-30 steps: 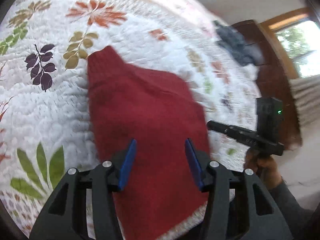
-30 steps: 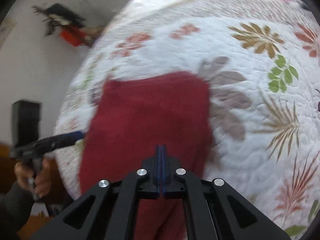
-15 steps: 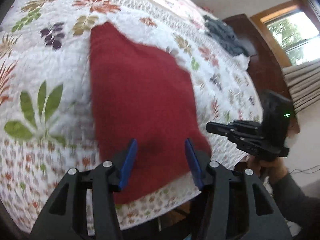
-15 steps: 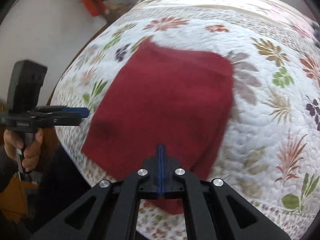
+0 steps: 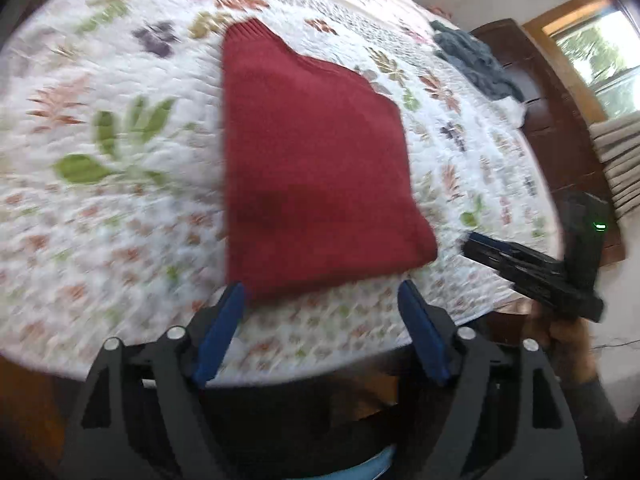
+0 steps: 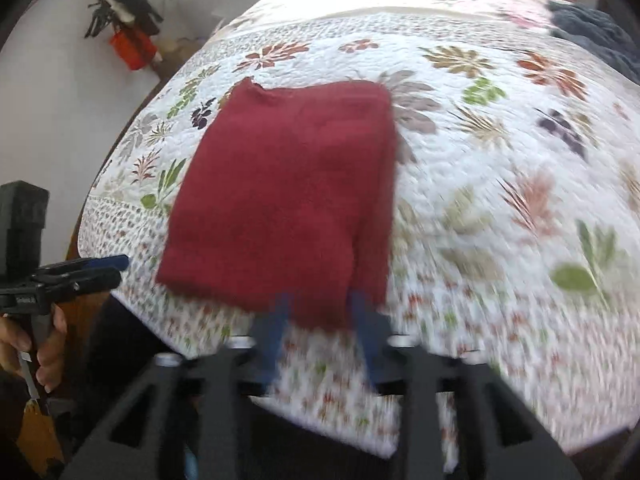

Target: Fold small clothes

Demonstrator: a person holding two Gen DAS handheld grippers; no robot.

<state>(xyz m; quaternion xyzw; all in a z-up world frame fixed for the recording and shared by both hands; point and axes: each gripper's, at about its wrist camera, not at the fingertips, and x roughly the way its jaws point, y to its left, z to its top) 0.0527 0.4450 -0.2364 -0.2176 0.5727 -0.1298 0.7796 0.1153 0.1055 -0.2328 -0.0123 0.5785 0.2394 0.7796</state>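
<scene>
Red knit garment [image 5: 316, 168]: one, folded into a rough rectangle, lying flat on the quilt [image 5: 120, 200] close to the near edge of the bed. One ribbed corner points toward the far side. Neither of my tools touches it.

Left gripper [image 5: 320, 320]: in my left hand, held above the near edge of the bed just short of the garment. Blue fingers [image 5: 218, 336] spread wide apart, nothing between them.

Right gripper [image 6: 322, 332]: in my right hand [image 5: 568, 332], near the garment's near right corner. Its blue fingers [image 6: 272, 344] are blurred but stand apart, empty.

Quilt: white, stitched, printed with leaves and flowers in green, orange, purple and brown.

Dark blue-grey cloth [image 5: 476, 64]: one heap, far right on the bed, well apart from the red garment.

Dark wooden furniture [image 5: 556, 128]: beyond the bed's right side.
</scene>
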